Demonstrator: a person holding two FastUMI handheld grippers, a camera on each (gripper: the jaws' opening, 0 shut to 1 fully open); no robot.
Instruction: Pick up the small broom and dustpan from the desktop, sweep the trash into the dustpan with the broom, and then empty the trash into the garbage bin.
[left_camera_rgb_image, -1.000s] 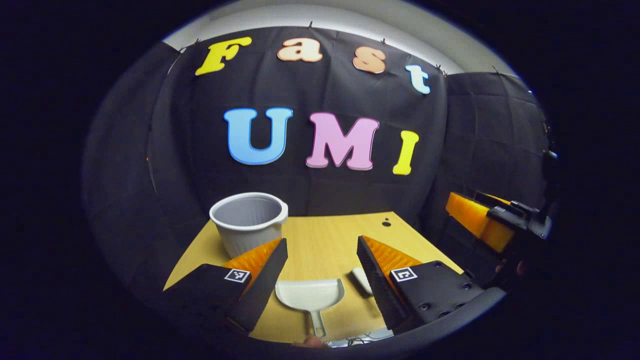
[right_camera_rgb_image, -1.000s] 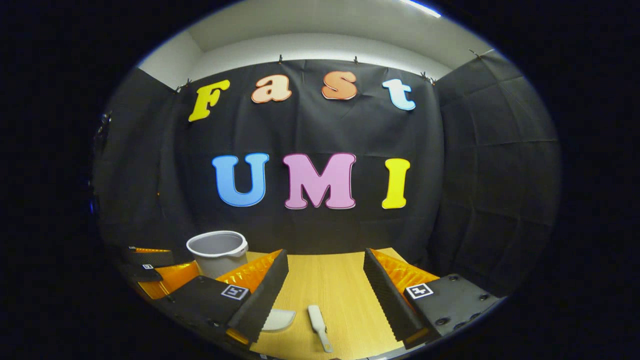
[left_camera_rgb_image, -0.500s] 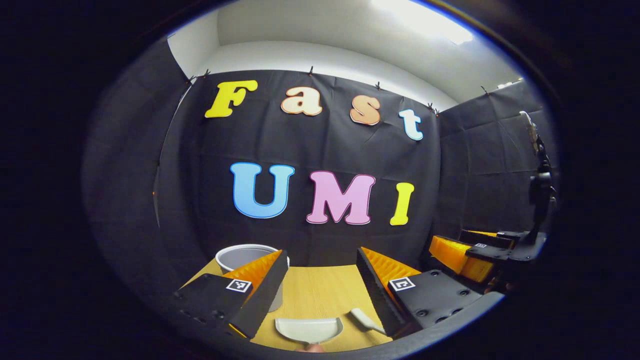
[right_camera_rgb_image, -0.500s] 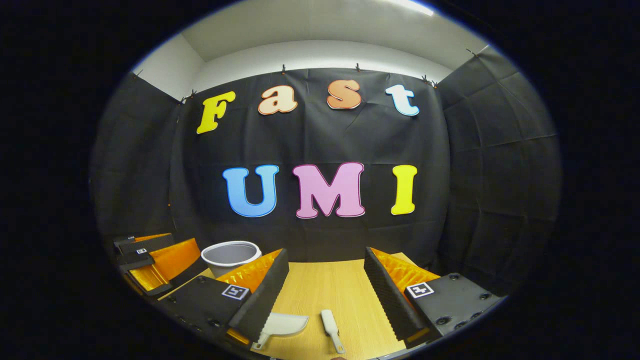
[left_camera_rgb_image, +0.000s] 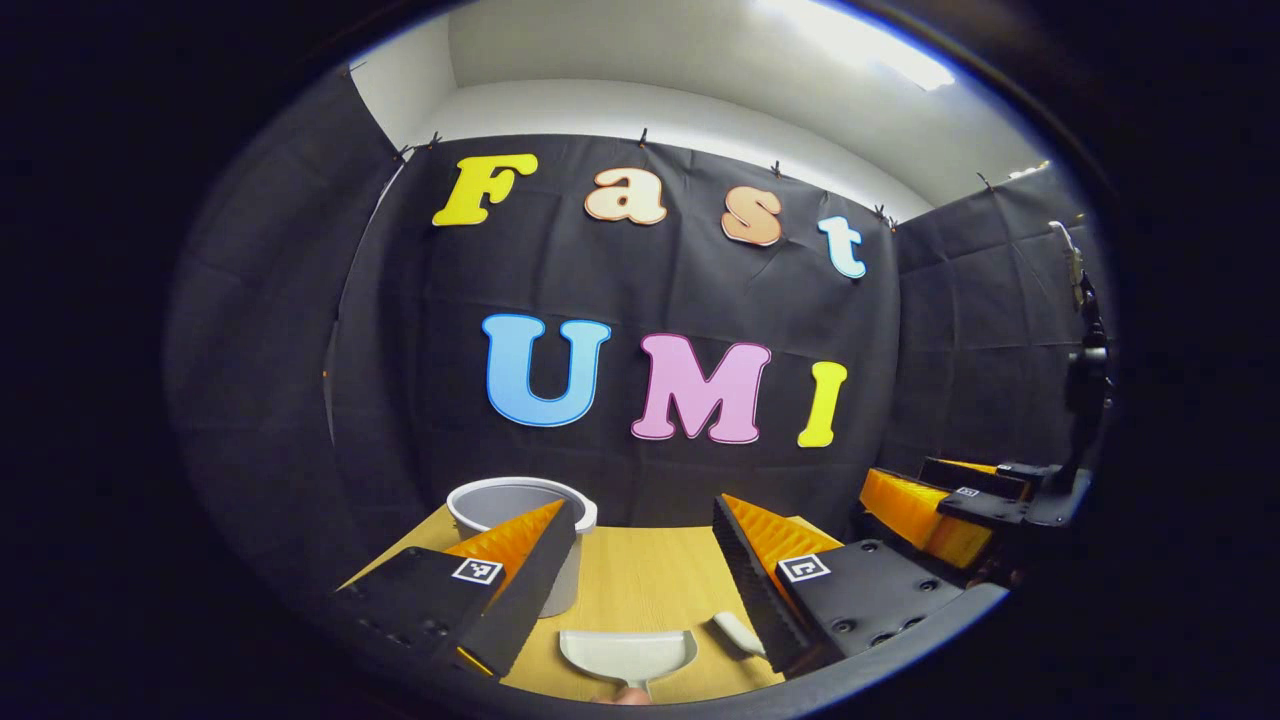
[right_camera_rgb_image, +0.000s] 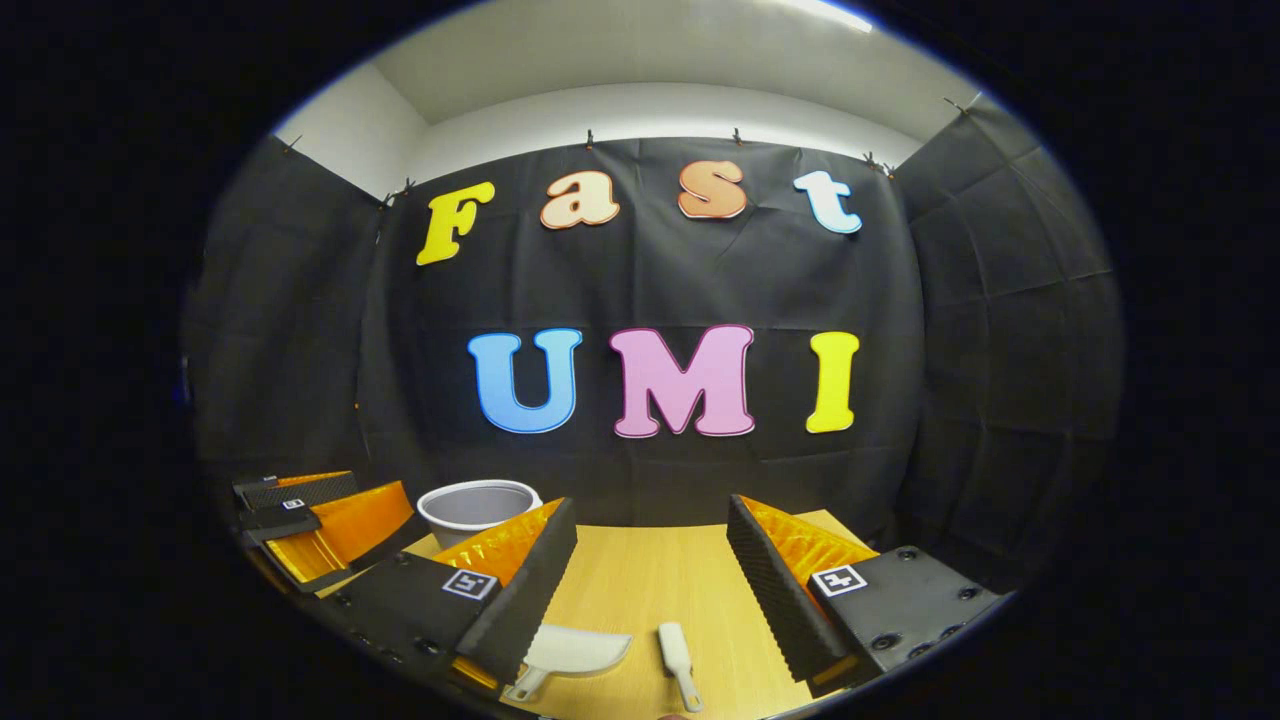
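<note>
Comparing with a second ago: both hand-held grippers have tilted up and drawn back, so the bench now sits low in each frame and more wall fills the top.

Left hand-held gripper (left_camera_rgb_image: 645, 560), left gripper view: jaws wide, holding nothing. The small pale plastic dustpan (left_camera_rgb_image: 628, 652) lies flat on the light wooden bench (left_camera_rgb_image: 640, 575) at bottom centre, between the fingers and apart from them. Its open lip faces the far wall; the handle runs toward the camera, long axis near-to-far.

Right hand-held gripper (right_camera_rgb_image: 652, 560), right gripper view: jaws wide, empty. The small white broom (right_camera_rgb_image: 679, 664) lies at bottom centre, long axis roughly near-to-far, leaning slightly left at the far end. Which end is the brush, too small to tell. Dustpan just left of it, not touching.

Grey plastic garbage bin (left_camera_rgb_image: 520, 505) upright at far left of the bench.

Judgement: nothing picked up yet; the grippers look lined up over their tools, descent pending. No trash made out.
</note>
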